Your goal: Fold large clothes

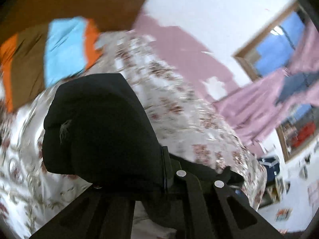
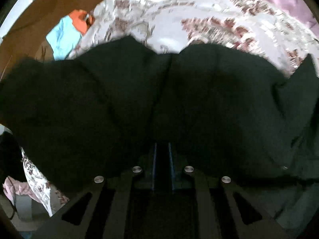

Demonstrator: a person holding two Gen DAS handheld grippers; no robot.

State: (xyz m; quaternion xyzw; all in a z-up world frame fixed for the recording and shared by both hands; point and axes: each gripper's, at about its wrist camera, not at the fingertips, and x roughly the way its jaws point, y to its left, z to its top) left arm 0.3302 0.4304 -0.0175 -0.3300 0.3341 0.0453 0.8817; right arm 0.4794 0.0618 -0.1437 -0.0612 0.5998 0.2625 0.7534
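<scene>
A: On the left side, what does the left gripper (image 1: 165, 171) have?

B: It is clenched on a bunch of the dark garment (image 1: 99, 127), which bulges up in front of its fingers above the floral bedspread (image 1: 179, 107). I judge the cloth is pinched like that so one end can be carried over for a fold.

A: And beyond it?

B: Blurred, a folded pile (image 1: 59, 49) with blue, orange and brown layers at the upper left, and pink fabric (image 1: 259, 103) hanging at the right by a framed opening.

A: Now the right side?

B: The right gripper (image 2: 162, 167) points down into the same garment (image 2: 159, 99), which fills the middle of its view and lies on the bedspread (image 2: 199, 16). Its jaws are drawn nearly together with cloth bunched around them; it looks to be grasping the garment, though the pads are too dark to see. Likely it holds the other end, so the cloth hangs between two grips.

A: Counts?

B: Two grippers, one garment, one bedspread, one pile
</scene>
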